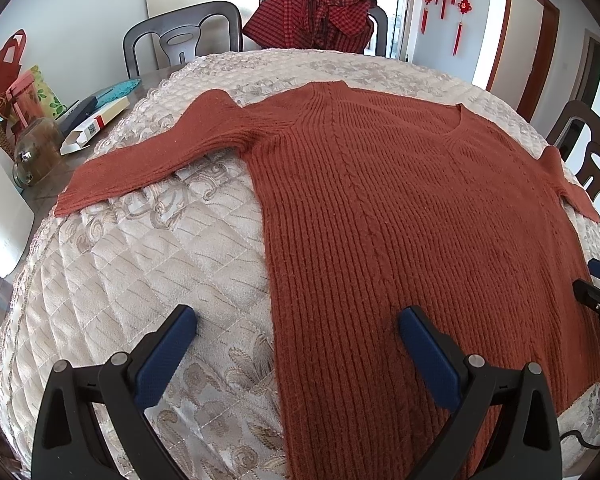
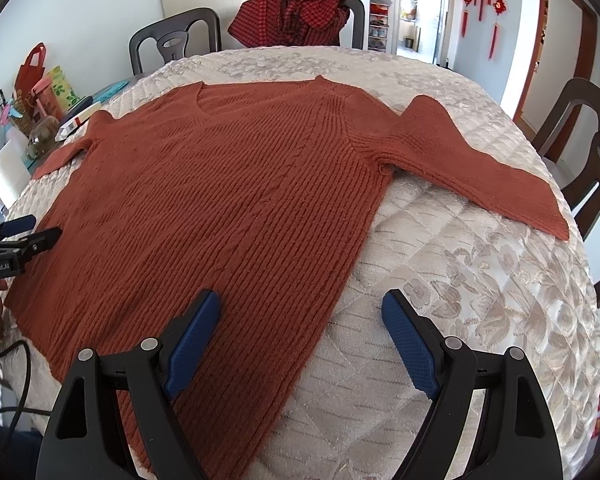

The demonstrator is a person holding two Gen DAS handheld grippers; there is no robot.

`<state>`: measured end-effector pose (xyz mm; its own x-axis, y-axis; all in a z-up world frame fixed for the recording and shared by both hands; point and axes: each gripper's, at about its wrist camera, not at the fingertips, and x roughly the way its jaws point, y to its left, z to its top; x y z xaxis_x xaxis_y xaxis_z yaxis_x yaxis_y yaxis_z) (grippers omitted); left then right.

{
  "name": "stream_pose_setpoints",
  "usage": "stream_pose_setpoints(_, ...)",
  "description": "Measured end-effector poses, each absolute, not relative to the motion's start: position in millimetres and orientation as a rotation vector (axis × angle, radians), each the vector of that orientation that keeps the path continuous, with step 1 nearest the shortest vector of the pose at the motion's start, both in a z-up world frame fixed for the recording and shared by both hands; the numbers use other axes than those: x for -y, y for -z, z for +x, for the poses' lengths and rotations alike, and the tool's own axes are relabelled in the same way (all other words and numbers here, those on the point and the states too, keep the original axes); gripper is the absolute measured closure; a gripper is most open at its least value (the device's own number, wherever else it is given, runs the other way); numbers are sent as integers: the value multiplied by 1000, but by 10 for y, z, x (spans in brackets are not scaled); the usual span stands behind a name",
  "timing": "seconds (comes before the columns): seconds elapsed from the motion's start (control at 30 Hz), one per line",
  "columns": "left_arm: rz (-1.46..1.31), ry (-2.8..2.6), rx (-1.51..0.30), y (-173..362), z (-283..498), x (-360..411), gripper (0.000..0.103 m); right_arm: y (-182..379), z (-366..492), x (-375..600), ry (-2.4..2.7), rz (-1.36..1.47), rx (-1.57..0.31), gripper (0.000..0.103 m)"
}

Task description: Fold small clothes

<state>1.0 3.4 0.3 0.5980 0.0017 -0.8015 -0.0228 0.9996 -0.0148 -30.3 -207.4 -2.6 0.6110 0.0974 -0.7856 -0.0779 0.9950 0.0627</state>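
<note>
A rust-red knit sweater [image 1: 400, 216] lies flat and face up on the tabletop, its neckline pointing away from the person and its hem toward them; both sleeves spread out sideways and slant back toward the near edge. It rests on a cream quilted cover [image 1: 132, 280] that drapes the tabletop. The left gripper [image 1: 298, 330] hovers over the sweater's left edge near the hem, fingers spread wide and holding nothing. The right gripper [image 2: 300, 312] hovers over the right edge, likewise spread and empty. A red checked garment [image 2: 296, 12] hangs over a dark chair [image 2: 176, 36] at the far side. Boxes and a glass jar [image 1: 36, 152] crowd the left.
</note>
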Motion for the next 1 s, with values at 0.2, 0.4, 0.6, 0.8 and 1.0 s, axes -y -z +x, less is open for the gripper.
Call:
stream_pose_setpoints(0.2, -37, -11, -927, -21, -5, -40, 0, -52, -343, 2064, -113, 44, -886, 19)
stream_pose_setpoints(0.4, -70, 7, -926, -54, 29, -76, 1, -164, -339, 1995, -121, 22, -855, 19)
stream_pose_setpoints(0.6, -111, 12, -905, -123, 115, -228, 1, -172, -204, 1905, -144, 22, -857, 19)
stream_pose_setpoints(0.8, -188, -48, -873, -188, 276, -599, 1, -196, -3, 1797, -197, 32, -862, 20)
stream_pose_setpoints(1.0, -298, -181, -836, -191, 434, -1178, 3, -273, 181, 1708, -209, 35, -850, 20)
